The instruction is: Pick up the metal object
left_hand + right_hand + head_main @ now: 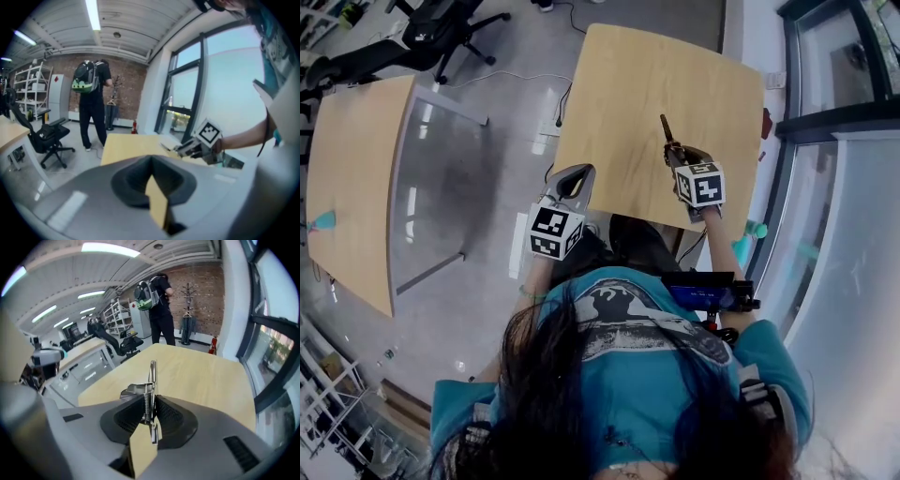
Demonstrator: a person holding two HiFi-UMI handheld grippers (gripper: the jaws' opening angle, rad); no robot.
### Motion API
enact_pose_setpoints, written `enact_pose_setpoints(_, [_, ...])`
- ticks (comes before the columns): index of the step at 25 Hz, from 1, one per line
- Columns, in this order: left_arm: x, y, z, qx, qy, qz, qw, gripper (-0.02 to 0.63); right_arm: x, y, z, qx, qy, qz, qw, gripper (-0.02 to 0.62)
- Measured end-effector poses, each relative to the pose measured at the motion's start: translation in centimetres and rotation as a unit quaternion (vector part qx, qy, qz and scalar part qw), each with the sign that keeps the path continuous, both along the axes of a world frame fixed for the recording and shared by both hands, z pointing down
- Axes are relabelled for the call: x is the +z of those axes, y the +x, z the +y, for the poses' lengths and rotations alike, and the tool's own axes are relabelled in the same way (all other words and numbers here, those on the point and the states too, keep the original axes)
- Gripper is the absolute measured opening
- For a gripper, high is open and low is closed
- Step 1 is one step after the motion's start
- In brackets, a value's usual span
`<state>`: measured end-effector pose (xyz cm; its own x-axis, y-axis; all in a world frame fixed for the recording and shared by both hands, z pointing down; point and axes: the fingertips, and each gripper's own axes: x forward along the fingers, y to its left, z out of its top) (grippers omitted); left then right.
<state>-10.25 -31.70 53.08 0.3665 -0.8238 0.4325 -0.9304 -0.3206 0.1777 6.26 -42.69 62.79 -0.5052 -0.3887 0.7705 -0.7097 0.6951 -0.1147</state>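
Observation:
The metal object [667, 134] is a slim steel tool with a coil spring [151, 380]. It sticks out forward from my right gripper [680, 157], which is shut on it just above the light wooden table [628, 84]. In the right gripper view the dark pads [165, 414] press on both sides of its spring section. My left gripper [572, 180] hangs off the table's near left edge, shut with nothing between its jaws [151, 161]. From the left gripper view the right gripper [186, 149] and the tool's tip [166, 147] show over the table.
A second wooden table [347, 159] stands to the left across a strip of grey floor. A black office chair [441, 33] is at the back left. A person with a backpack [157, 305] stands beyond the table's far end. Tall windows [834, 112] run along the right.

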Motion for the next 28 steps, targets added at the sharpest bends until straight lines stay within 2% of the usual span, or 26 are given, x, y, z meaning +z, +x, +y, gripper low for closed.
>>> enact_pose_setpoints(3, [-0.4,-0.4,1.7,0.013,0.007,0.0,0.9999,0.003,-1.3,-0.3,2.3,0.063,-0.036,-0.062,0.995,0.089])
enact_pose_setpoints(5, [-0.6,-0.9,3.1,0.022,0.012,0.001,0.9997,0.003,-2.2,-0.7,4.3,0.088,-0.049,-0.091,0.991,0.089])
enact_pose_setpoints(12, [-1.1,-2.6,8.4,0.06,0.022,0.007,0.9979,0.003,-5.4,-3.1,12.2,0.126,-0.046,-0.136,0.982,0.089])
enact_pose_setpoints(18, [-0.6,-2.1,13.0,0.104,0.02,0.014,0.9943,0.003,-7.0,-3.8,19.4,0.159,-0.051,-0.187,0.968,0.089])
enact_pose_setpoints(28, [-0.7,1.9,17.2,0.16,0.029,0.017,0.9866,0.003,-7.1,-2.0,26.7,0.176,-0.048,-0.193,0.964,0.089])
